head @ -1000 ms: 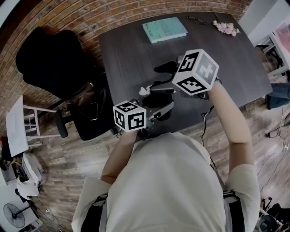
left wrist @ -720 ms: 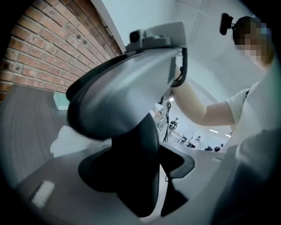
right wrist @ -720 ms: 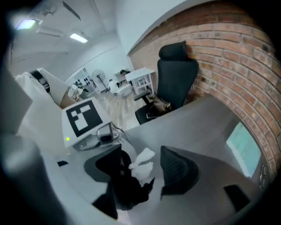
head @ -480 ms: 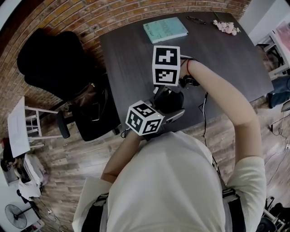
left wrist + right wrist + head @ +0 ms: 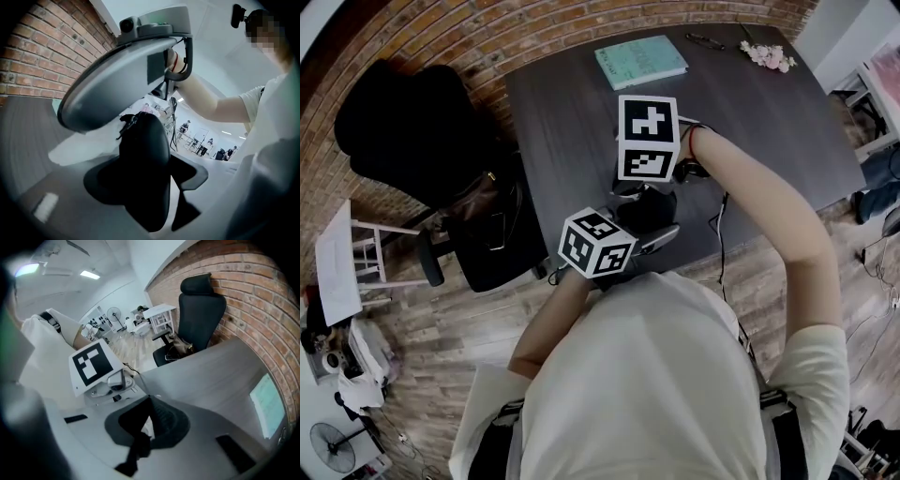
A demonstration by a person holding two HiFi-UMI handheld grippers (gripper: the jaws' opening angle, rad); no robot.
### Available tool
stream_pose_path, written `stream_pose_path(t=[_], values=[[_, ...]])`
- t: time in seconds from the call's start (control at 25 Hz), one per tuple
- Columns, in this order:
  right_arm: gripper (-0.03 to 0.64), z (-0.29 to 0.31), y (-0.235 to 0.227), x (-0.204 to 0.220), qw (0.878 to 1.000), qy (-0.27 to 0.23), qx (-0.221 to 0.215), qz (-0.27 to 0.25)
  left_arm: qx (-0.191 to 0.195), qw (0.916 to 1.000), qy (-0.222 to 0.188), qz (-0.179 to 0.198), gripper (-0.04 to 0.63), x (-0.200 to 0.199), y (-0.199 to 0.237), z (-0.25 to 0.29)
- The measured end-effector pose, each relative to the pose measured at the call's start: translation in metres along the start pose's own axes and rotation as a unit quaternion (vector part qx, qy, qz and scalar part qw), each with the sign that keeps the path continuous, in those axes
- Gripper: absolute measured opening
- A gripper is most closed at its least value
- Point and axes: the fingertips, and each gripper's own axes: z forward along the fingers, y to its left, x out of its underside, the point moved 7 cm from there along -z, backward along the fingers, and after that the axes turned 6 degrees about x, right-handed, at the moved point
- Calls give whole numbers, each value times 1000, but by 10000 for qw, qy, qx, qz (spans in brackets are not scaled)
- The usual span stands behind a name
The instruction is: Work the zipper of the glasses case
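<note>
Near the table's [image 5: 572, 112] front edge, your left claw [image 5: 146, 180] is clamped across the black glasses case [image 5: 140, 150], whose long axis runs straight away from it. Your right claw [image 5: 147, 425], jaws just closed, points steeply down at the far end and looks pinched on the zipper pull [image 5: 126, 123], so the draw likely runs back toward your left claw.

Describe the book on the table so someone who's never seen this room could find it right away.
Start at the dark table set against the brick wall and look along its far edge, by the wall. The book lies flat there, left of a pink flower sprig; it is the only pale teal rectangle on the table.
</note>
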Motion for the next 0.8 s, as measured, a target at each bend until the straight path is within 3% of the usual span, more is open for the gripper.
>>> stream_pose_path(t=[0.2,0.32,0.4,0.64,0.8], values=[[3,-9,-5,2,9994,69,322,57,-86,10000,-18,1,290,1,1,-4],[153,-1,-8,11,9991,295,128,277,-184,9996,129,194,290,3,-1,-1],[204,4,-8,15,9979,473,-108,436,-190,9990,225,344,290,4,-4,2],[209,10,-7,26,9883,757,-1087,761,21,9975,284,646,290,3,-16,7],[179,13,-2,26,9849,721,-1385,748,51,9964,321,780,290,4,-19,7]])
